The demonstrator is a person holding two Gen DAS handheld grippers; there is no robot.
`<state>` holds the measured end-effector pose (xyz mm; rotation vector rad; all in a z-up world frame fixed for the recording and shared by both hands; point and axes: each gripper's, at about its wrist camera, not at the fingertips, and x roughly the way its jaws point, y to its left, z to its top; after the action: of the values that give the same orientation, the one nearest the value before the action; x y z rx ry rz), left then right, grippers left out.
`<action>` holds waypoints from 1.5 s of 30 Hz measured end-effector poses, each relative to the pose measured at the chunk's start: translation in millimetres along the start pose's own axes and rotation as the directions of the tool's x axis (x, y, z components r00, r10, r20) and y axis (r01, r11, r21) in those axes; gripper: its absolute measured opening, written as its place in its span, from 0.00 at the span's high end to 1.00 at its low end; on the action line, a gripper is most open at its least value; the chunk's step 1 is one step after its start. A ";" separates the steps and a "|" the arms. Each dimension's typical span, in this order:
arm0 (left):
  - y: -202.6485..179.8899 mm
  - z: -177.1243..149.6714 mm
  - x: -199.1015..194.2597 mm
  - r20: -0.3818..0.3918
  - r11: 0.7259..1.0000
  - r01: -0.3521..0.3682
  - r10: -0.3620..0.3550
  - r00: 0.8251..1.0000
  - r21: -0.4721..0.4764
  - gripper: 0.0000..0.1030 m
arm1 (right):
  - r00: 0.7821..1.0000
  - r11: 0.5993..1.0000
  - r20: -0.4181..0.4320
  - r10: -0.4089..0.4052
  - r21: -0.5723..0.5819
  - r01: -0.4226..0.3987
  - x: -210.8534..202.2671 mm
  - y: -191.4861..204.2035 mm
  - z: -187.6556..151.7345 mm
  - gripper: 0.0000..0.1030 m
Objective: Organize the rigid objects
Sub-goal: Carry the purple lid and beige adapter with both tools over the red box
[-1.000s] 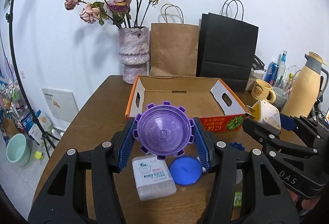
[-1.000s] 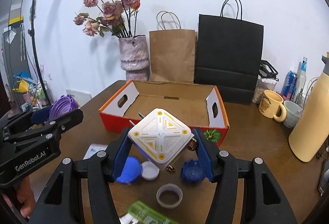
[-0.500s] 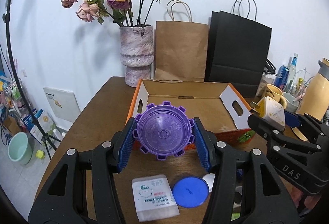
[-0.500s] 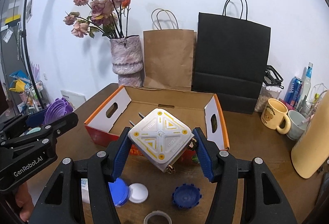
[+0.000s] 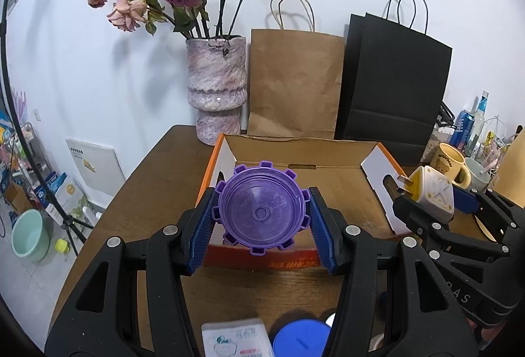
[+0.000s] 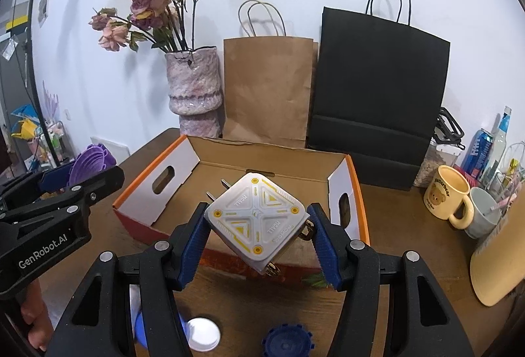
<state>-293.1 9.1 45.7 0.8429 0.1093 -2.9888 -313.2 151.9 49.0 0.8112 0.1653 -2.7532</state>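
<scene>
My left gripper (image 5: 261, 222) is shut on a purple toothed lid (image 5: 261, 212) and holds it above the front wall of an open orange cardboard box (image 5: 305, 262). My right gripper (image 6: 257, 234) is shut on a white and yellow plug adapter (image 6: 257, 222) with metal prongs, held over the front edge of the same box (image 6: 193, 157). Each gripper shows in the other's view: the right one with the adapter (image 5: 433, 193), the left one with the lid (image 6: 88, 163). The box looks empty inside.
On the table before the box lie a white packet (image 5: 236, 340), a blue round lid (image 5: 302, 339), a white cap (image 6: 203, 334) and a dark blue toothed cap (image 6: 287, 342). A vase of roses (image 5: 216, 91), paper bags (image 6: 380, 88) and mugs (image 6: 448, 193) stand behind and right.
Both grippers have moved forward toward the box with their objects held. The loose items on the table have slid toward the bottom of both views.
</scene>
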 end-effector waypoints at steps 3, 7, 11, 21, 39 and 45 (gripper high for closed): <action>-0.7 4.2 11.1 -0.007 1.000 -0.009 0.009 1.000 0.000 0.51 | 1.000 1.000 -0.010 -0.001 -0.004 0.001 9.4 -3.2 3.6 0.37; -1.8 8.2 22.7 -0.011 1.000 -0.019 0.020 1.000 0.005 0.51 | 1.000 1.000 -0.027 -0.002 -0.009 0.001 24.2 -8.2 8.6 0.37; -3.3 13.8 37.5 -0.019 1.000 -0.030 0.030 0.999 0.011 0.51 | 0.999 1.000 -0.038 -0.003 -0.017 0.003 36.8 -11.8 12.5 0.37; -9.6 21.5 67.8 -0.043 0.999 -0.041 0.042 0.998 0.026 0.51 | 0.996 1.000 -0.086 -0.011 -0.023 0.009 71.8 -22.3 19.3 0.37; -19.9 22.2 116.4 -0.116 0.996 -0.050 0.058 0.992 0.073 0.51 | 0.989 1.000 -0.145 -0.028 -0.011 0.026 111.9 -38.5 10.4 0.37; -21.4 16.4 127.8 -0.153 0.995 -0.055 0.067 0.986 0.086 0.51 | 0.987 1.000 -0.158 -0.026 -0.005 0.025 116.7 -41.6 7.7 0.37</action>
<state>-411.6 27.4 -6.0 1.0676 -0.0339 -2.8847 -423.3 164.6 -6.9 1.0334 0.2123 -2.7101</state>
